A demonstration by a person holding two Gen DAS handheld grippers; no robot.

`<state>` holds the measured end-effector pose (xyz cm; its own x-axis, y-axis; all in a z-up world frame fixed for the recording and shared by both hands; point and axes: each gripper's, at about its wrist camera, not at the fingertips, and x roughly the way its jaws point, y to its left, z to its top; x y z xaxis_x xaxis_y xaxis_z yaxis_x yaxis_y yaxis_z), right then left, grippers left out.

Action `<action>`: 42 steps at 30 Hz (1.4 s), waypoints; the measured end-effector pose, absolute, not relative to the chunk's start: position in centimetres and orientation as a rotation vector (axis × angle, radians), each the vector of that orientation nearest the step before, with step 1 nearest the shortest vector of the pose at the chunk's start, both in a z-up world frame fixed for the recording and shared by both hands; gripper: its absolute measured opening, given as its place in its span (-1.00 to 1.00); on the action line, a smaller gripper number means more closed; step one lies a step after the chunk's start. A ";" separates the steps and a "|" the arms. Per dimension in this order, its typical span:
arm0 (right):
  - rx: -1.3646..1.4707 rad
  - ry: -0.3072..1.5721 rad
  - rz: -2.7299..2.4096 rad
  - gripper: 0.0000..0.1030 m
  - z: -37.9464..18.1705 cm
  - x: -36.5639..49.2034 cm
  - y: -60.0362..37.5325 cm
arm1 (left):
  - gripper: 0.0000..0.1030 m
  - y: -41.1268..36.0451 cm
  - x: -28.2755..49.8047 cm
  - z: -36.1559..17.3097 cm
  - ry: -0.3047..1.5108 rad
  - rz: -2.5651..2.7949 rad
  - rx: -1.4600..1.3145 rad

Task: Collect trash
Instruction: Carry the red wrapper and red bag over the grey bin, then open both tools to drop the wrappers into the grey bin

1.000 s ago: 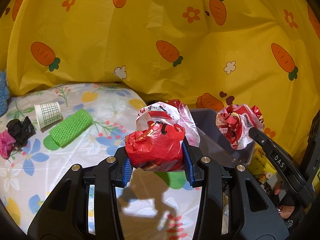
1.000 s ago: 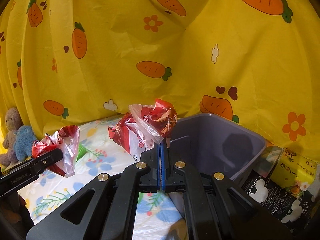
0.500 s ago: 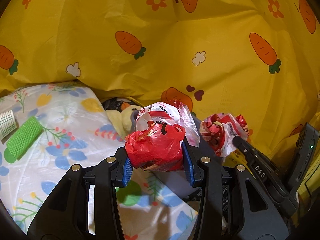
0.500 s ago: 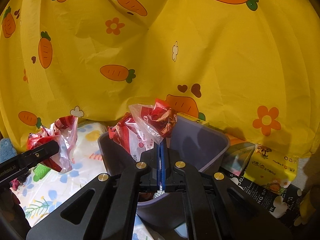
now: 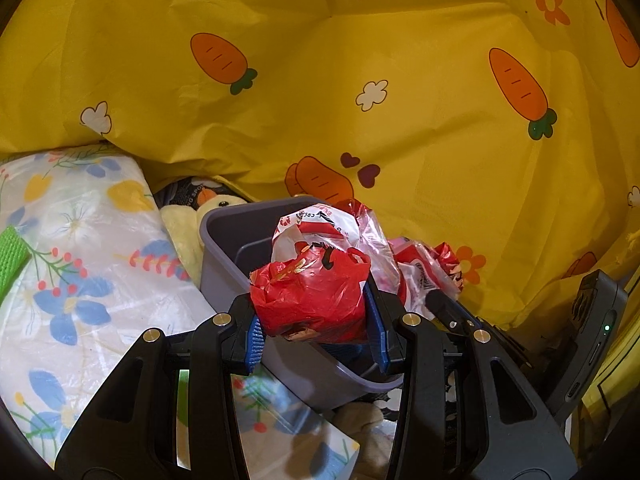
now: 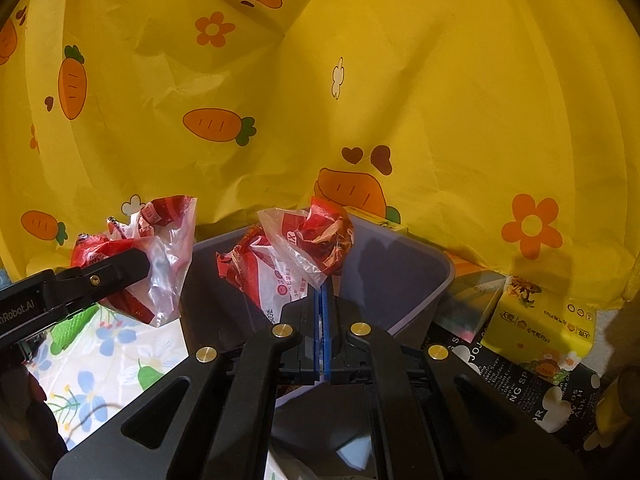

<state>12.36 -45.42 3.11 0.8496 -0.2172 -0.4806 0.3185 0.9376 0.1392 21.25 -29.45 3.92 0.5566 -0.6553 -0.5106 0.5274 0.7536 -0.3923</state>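
Two crumpled bags held over one grey bin.
The left gripper (image 5: pixel 316 330) clamps a red plastic bag (image 5: pixel 310 298); the right gripper (image 6: pixel 322 320) pinches a red-and-clear bag (image 6: pixel 316 240) above the bin (image 6: pixel 420 276). Only the right wrist view shows yellow snack packets (image 6: pixel 536 332).

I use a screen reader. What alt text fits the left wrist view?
The left hand-held gripper grips a crumpled red plastic bag over a grey bin. The right hand-held gripper holds another bag beside it, before a yellow carrot-print cloth.
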 end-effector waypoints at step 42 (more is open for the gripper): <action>0.225 0.531 -0.316 0.03 1.2 14.0 -46.6 | 0.71 -28.2 23.3 2.1 0.719 -0.714 -0.343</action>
<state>14.03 -46.58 1.18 0.8159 -0.2362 -0.5277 0.3516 0.9273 0.1285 23.35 -28.23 2.13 0.5339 -0.6973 -0.4782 0.4733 0.7151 -0.5144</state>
